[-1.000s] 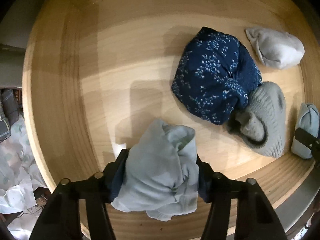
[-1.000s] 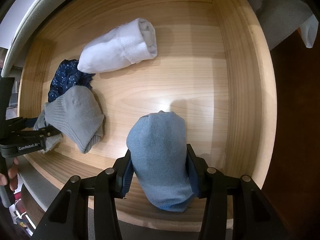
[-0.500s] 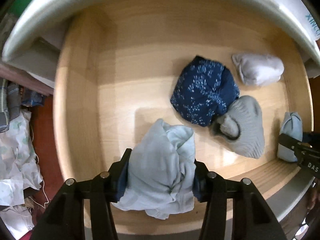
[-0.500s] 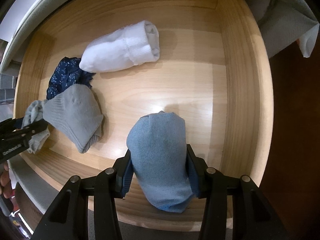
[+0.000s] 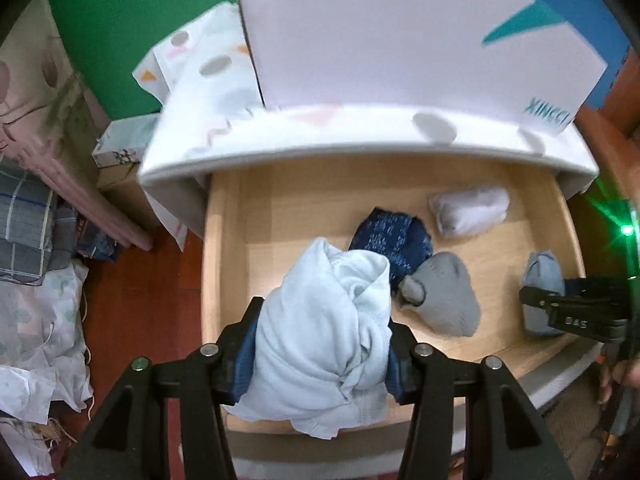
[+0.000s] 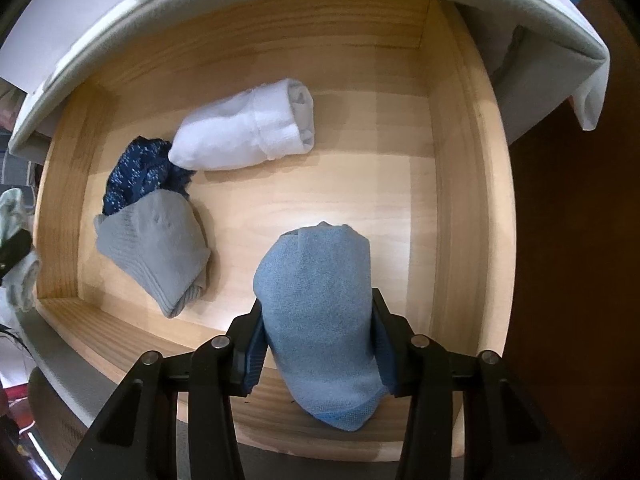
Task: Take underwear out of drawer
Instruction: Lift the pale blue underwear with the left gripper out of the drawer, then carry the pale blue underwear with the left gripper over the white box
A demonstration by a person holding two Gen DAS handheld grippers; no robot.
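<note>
Wooden drawer sits farther below than a second ago: the left gripper, having closed tighter, has lifted the pale-blue underwear, crumpled and bunched. Right gripper clamps a blue sock.

A crumpled pale blue underwear bundle hangs clamped above the front left part of the open wooden drawer. A folded mid-blue piece is pinched near the drawer's front right corner. A navy floral piece lies mid-drawer.
</note>
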